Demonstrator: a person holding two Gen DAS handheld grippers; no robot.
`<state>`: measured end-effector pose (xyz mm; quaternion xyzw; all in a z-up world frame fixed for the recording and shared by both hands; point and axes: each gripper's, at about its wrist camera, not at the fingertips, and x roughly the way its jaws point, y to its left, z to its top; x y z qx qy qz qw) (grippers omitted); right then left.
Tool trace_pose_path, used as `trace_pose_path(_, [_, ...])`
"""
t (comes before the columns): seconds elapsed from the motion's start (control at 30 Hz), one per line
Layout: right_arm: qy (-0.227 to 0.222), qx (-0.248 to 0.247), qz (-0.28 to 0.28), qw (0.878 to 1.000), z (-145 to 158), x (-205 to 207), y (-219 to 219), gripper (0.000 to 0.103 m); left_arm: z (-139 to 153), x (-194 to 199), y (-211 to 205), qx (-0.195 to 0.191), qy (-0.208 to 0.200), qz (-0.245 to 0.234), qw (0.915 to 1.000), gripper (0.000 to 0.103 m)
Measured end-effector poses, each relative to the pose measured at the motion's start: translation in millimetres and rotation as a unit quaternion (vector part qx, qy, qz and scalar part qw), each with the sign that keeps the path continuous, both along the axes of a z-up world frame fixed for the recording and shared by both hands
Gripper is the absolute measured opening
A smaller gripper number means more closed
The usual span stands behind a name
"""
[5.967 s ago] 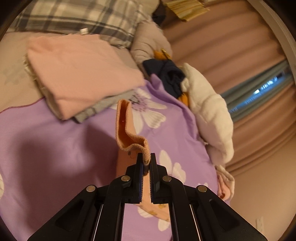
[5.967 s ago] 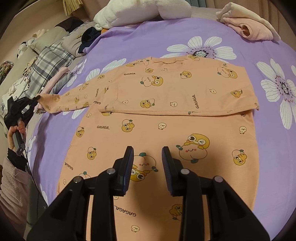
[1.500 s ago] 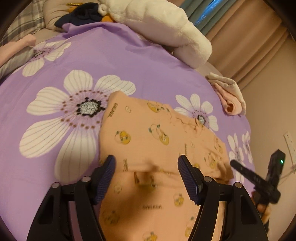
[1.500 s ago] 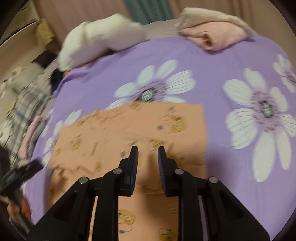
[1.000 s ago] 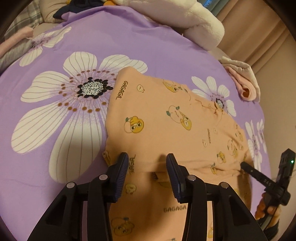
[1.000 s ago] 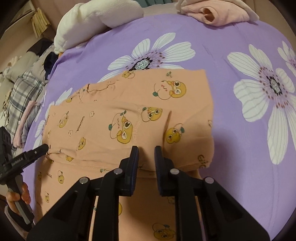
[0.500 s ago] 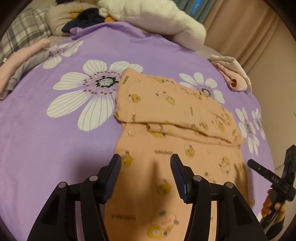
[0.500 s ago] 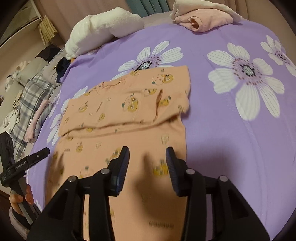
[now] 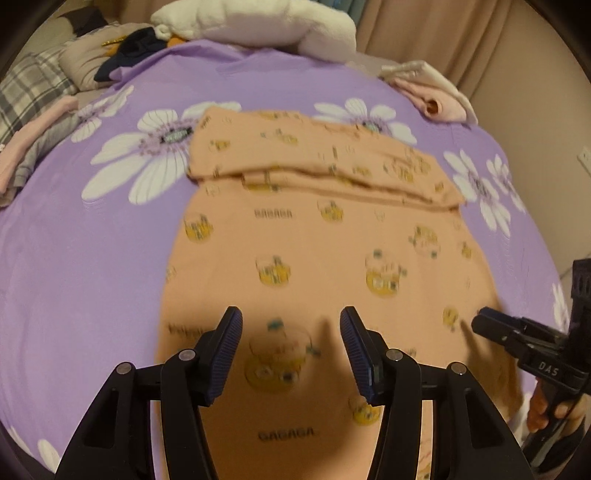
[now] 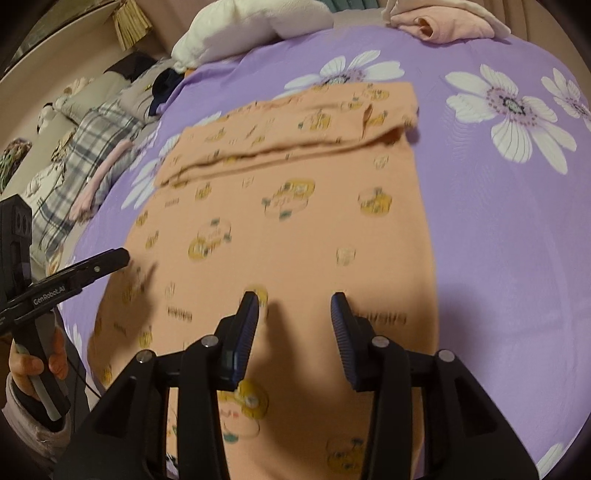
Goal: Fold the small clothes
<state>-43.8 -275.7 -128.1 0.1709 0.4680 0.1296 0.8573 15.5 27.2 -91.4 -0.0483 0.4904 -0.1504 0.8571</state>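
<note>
An orange child's top with yellow cartoon prints point(image 9: 314, 236) lies flat on the purple flowered bedsheet point(image 9: 81, 243). Its sleeves are folded in across the far end as a band point(image 9: 317, 166). My left gripper point(image 9: 290, 332) is open and empty, hovering over the near left part of the top. My right gripper point(image 10: 293, 317) is open and empty over the near right part of the same top point(image 10: 295, 221). The right gripper also shows at the right edge of the left wrist view point(image 9: 491, 325), and the left gripper at the left edge of the right wrist view point(image 10: 110, 258).
A folded pink garment point(image 9: 432, 96) lies at the far right of the bed. A white plush pillow point(image 9: 258, 26) and dark clothes point(image 9: 129, 51) lie at the far end. A plaid pillow and folded pink clothes point(image 10: 92, 158) sit off the left side.
Both grippers have let go of the folded sleeves and pulled back toward the near hem, opening wider. The sleeve band now lies flat across the top's far end.
</note>
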Motion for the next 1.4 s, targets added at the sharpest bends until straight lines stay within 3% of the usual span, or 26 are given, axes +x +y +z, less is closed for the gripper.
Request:
trace_pose_path(0.17, [0.005, -0.001, 0.010, 1.000, -7, -22, 1, 0.041, -15, -16, 1, 0.005, 0.020, -0.004, 0.9998, 0.053])
trace_pose_path(0.33, [0.010, -0.001, 0.014, 1.000, -11, -46, -6, 0.039, -18, -34, 5, 0.017, 0.014, -0.010, 0.9997, 0.053])
trace_pose_path(0.73, [-0.005, -0.011, -0.018, 1.000, -2, -101, -32, 0.041, 4, -70, 38, 0.016, -0.020, 0.022, 0.9994, 0.054])
trace_pose_path(0.77, [-0.009, -0.005, -0.024, 1.000, 0, -104, -35, 0.042, 6, -70, 40, 0.014, -0.023, 0.026, 0.9993, 0.058])
trace_pose_path(0.83, [-0.014, 0.009, -0.035, 0.999, 2, -106, -39, 0.051, 9, -73, 42, 0.012, -0.032, 0.035, 0.9988, 0.066])
trace_pose_path(0.9, [-0.016, 0.021, -0.051, 0.998, 4, -108, -45, 0.054, 13, -75, 45, 0.005, -0.040, 0.041, 0.9983, 0.067])
trace_pose_path(1.4, [0.014, 0.077, -0.083, 0.993, -9, -98, -68, 0.056, 9, -62, 60, -0.007, -0.028, 0.052, 0.9982, 0.067])
